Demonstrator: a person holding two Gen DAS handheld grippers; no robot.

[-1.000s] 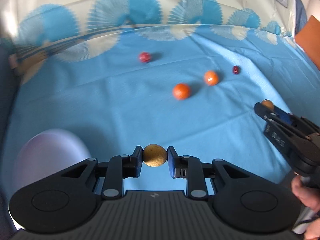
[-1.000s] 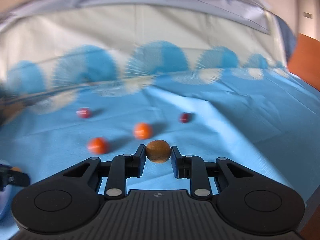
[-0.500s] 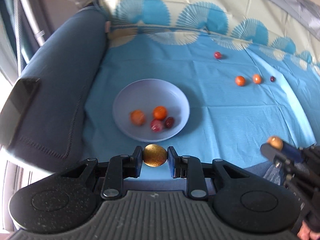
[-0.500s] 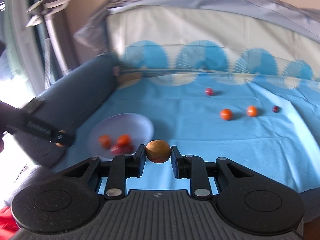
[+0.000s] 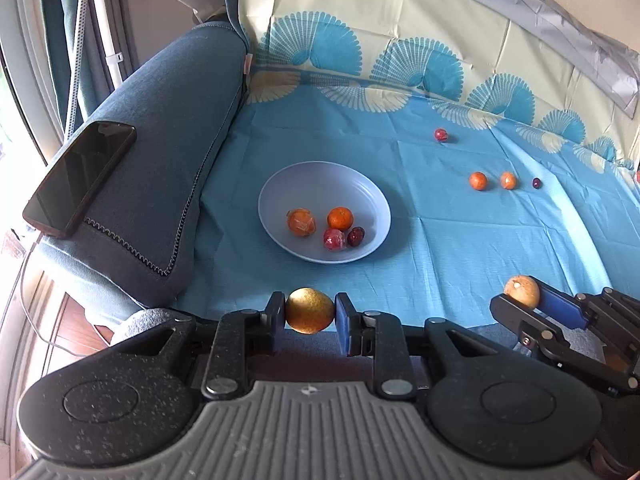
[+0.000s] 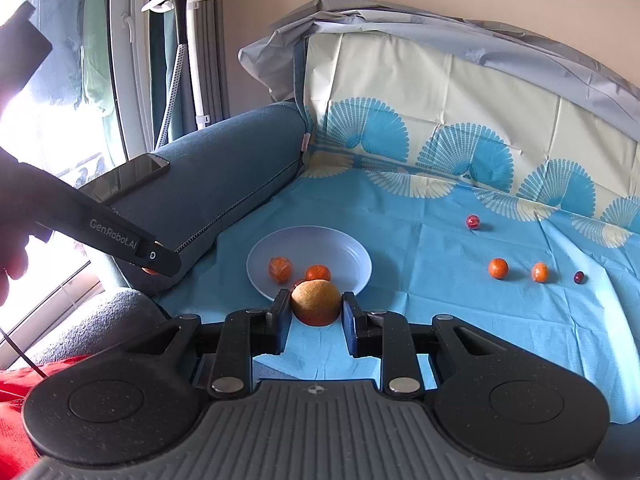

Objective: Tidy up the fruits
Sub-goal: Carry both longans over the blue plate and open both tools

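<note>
The left gripper (image 5: 310, 316) points steeply down over the near edge of the blue cloth (image 5: 440, 248), its jaws closed on a golden-brown fruit (image 5: 310, 311) that sits squarely between the two pads. The right gripper (image 6: 316, 312) is tilted more gently downward and grips a second brown fruit (image 6: 316, 302) in the same way, pads pressing on either side. In the left wrist view the right gripper comes in from the lower right, its fingers angled up and to the left; in the right wrist view the left gripper's black body crosses the left edge, slanting down to the right, with part of a hand (image 6: 10, 256) on it. Both held fruits hang above the cloth on the near side of the pale bowl (image 5: 280, 184), not over it. The bowl holds two orange fruits and two smaller dark red ones. Farther off on the cloth lie a red fruit (image 5: 440, 135) and, well to the right, two orange fruits with a small dark one beside them. A dark phone (image 5: 80, 176) rests on the blue sofa arm (image 5: 168, 128) left of the bowl.
</note>
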